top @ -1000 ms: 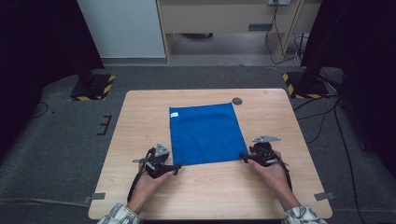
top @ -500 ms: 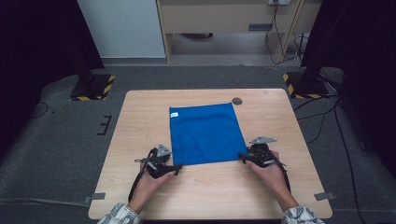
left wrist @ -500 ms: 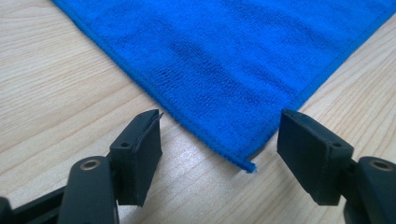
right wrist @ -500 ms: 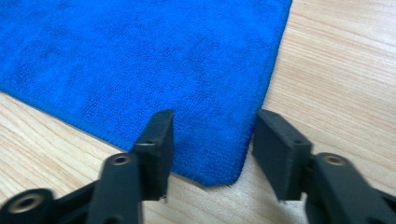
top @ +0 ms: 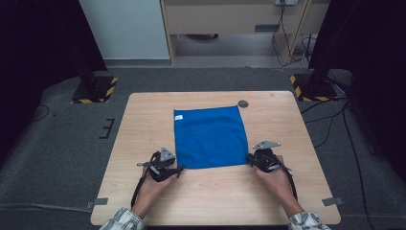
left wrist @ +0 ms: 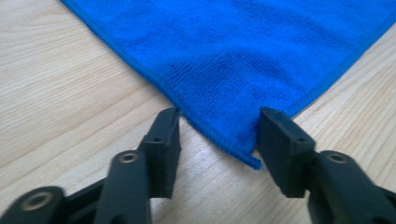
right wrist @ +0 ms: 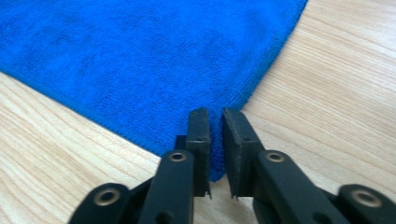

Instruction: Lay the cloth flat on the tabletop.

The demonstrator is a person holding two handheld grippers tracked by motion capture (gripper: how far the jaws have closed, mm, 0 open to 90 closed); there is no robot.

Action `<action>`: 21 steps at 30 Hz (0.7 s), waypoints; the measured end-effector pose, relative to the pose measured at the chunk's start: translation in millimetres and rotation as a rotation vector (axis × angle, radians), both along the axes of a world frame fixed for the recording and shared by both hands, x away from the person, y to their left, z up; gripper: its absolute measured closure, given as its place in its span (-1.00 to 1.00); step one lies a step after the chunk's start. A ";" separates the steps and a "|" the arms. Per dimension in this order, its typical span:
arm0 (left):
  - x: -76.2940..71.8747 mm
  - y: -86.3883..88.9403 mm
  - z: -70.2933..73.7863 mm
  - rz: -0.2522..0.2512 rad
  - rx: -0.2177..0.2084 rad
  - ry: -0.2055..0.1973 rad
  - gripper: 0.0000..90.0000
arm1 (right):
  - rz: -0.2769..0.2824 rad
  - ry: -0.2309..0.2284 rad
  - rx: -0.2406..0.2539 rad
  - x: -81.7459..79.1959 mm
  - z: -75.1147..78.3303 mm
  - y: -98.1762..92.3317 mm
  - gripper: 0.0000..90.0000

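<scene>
A blue cloth (top: 210,137) lies flat in the middle of the tabletop (top: 143,115), its near edge facing the person. The right tongs (right wrist: 214,116) have just been closing and are now clamped on the cloth's near right corner, the fabric pinched between the pads. The left tongs (left wrist: 218,126) have also been closing, but their jaws stand apart, the near left corner lying between them with neither pad pressing on it.

The risk is an uneven pickup. If both hands lift now, only the right corner would rise and the cloth would drag or twist. The left corner tip sits low between the jaws, so they may close above it and catch little fabric. The right grip is near the very tip and could slip under pull.
</scene>
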State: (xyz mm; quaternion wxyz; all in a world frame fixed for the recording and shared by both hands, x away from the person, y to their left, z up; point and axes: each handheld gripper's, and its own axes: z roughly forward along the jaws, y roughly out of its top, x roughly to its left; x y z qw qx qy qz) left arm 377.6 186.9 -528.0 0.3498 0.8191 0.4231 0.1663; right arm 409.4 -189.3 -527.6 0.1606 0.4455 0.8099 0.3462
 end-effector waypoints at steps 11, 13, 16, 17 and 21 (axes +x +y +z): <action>6.0 5.2 -0.6 0.018 -0.014 -0.007 0.79 | 0.014 -0.015 -0.020 -0.4 0.4 3.5 0.96; 6.5 3.6 0.0 0.009 -0.004 -0.006 0.87 | 0.017 -0.014 -0.021 -0.7 0.6 3.5 0.96; 5.5 2.5 1.1 -0.004 0.001 0.001 0.94 | 0.017 -0.012 -0.012 -3.4 2.9 3.5 0.96; 5.2 2.8 1.3 -0.006 -0.003 0.003 0.96 | 0.019 -0.014 -0.008 -4.4 4.0 3.2 0.96; 4.3 4.9 3.0 -0.013 -0.011 0.011 1.00 | 0.018 -0.010 -0.002 -8.0 7.1 1.5 0.96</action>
